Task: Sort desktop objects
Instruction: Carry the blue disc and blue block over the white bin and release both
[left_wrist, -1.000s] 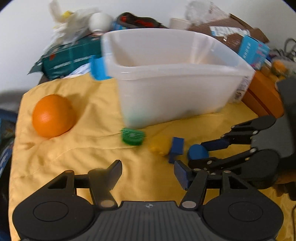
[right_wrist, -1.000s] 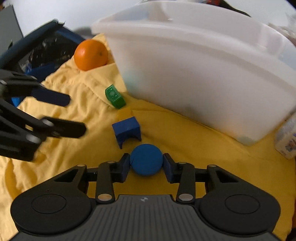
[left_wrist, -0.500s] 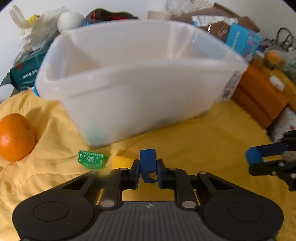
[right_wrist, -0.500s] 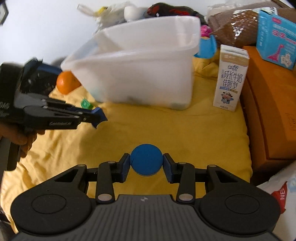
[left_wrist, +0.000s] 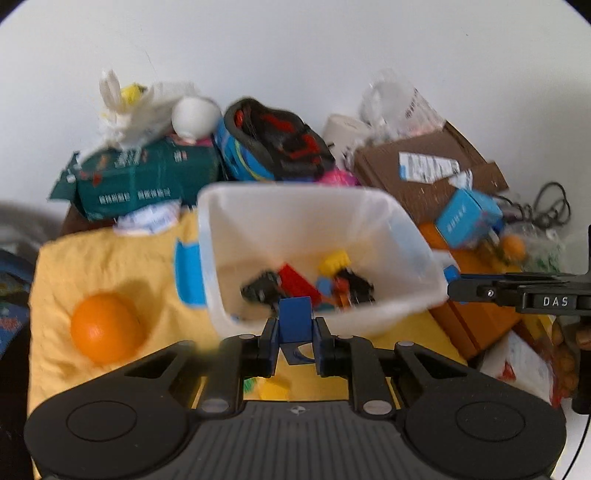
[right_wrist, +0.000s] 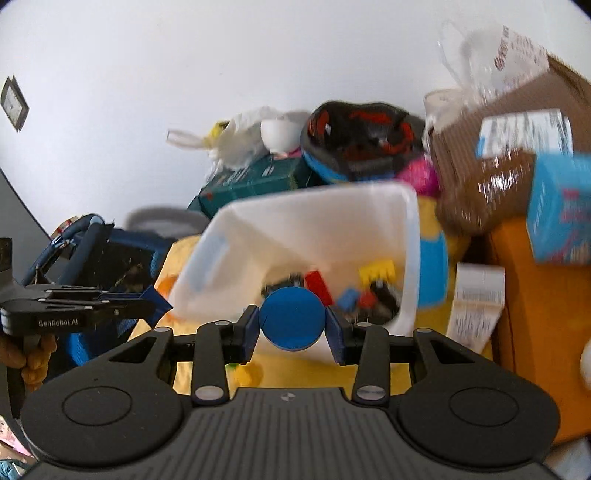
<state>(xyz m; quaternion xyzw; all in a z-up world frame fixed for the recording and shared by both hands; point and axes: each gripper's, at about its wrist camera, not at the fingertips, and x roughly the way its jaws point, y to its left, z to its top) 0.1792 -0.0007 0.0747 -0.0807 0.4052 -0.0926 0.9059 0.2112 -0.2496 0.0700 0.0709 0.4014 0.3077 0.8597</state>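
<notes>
Blocks are the matter here: a small blue arch-shaped plastic block (left_wrist: 295, 319) sits low in the centre of the left wrist view, clamped between the two fingers of the left gripper (left_wrist: 295, 341), and a round blue plastic disc (right_wrist: 291, 318) sits low in the centre of the right wrist view, pinched at its sides by the right gripper (right_wrist: 292, 326). Each piece is held just in front of its own camera and in front of the near rim of the translucent white plastic bin (left_wrist: 406, 236), which fills the middle of both views. I judge that both are carried there to be dropped inside, because the bin already holds red, yellow, blue and black toy bricks (left_wrist: 314, 280) on its floor. How high the pieces are above the rim, I cannot tell. The bin stands on a yellow cloth (left_wrist: 110, 258). At the lower left of the left wrist view a round orange fruit (left_wrist: 105, 328) lies on this cloth, apart from the bin.
</notes>
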